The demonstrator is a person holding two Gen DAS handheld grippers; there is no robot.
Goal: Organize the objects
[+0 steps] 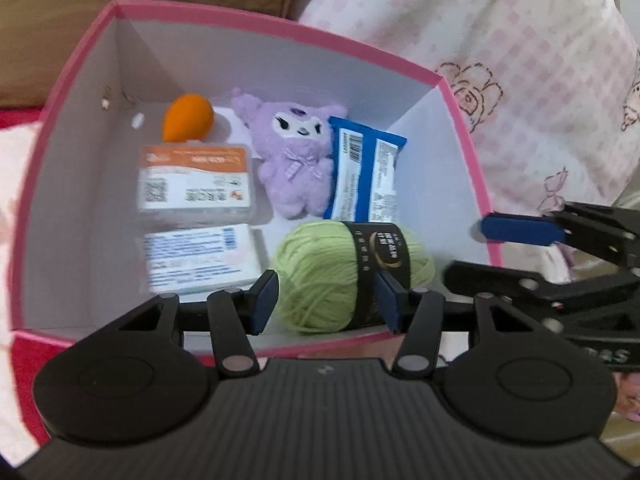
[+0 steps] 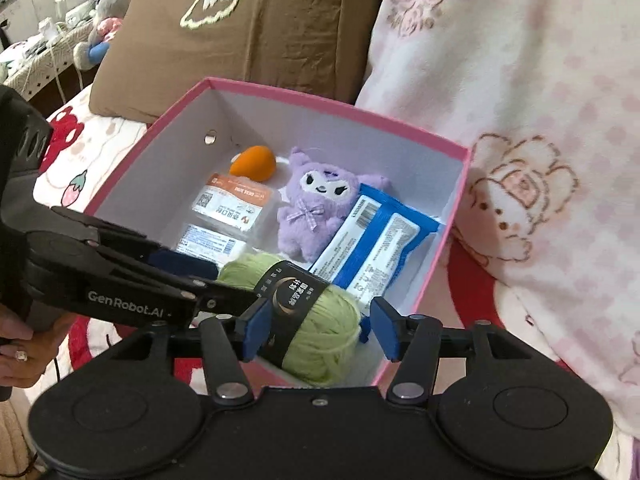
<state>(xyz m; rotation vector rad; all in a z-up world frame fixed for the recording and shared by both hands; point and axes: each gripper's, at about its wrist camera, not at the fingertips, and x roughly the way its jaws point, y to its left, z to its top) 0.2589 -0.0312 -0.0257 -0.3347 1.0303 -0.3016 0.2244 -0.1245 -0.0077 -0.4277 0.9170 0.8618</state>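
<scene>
A green yarn ball (image 1: 320, 272) (image 2: 316, 340) with a black label hangs over the near edge of a pink box (image 1: 240, 60) (image 2: 320, 128). My left gripper (image 1: 328, 304) (image 2: 234, 284) is shut on its end, one pad at the yarn's tip and one on the label. My right gripper (image 2: 320, 334) (image 1: 468, 250) hovers open by the box's right rim; there is a gap between its right pad and the yarn. Inside the box lie a purple plush (image 1: 294, 160) (image 2: 316, 208), an orange egg-shaped thing (image 1: 188, 118), a blue packet (image 1: 364, 172) and two white packs (image 1: 196, 180).
The box sits on a bed sheet with red and strawberry prints (image 2: 76, 192). A brown pillow (image 2: 248, 32) lies behind it and a pink patterned blanket (image 2: 540, 120) rises on the right. A person's hand (image 2: 16, 344) holds the left gripper. A cluttered table (image 2: 60, 32) stands far left.
</scene>
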